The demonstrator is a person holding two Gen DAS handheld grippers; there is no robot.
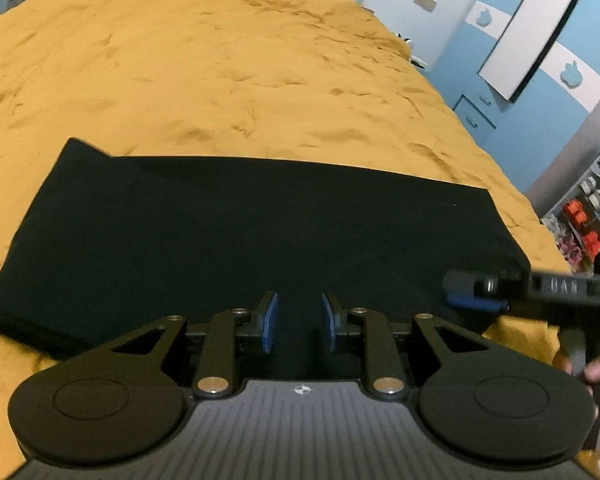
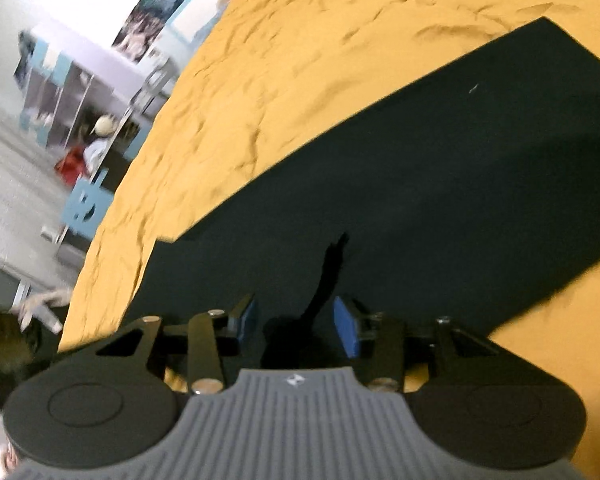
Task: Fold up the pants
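Pants [image 1: 240, 232] flat on bedspread [image 1: 220, 80] | left gripper [image 1: 299, 322] jaws narrowly parted, empty, above near edge | right gripper [image 2: 296, 326] jaws apart, empty

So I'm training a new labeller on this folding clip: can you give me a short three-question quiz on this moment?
1. True or false: the pants lie folded on the bedspread.
2. What colour are the pants: A blue, B black, C orange?
3. Does the left hand-held gripper clamp any cloth?

Key: 1 true. 2 B. 3 No, its blue pads stand apart with nothing pressed between them.
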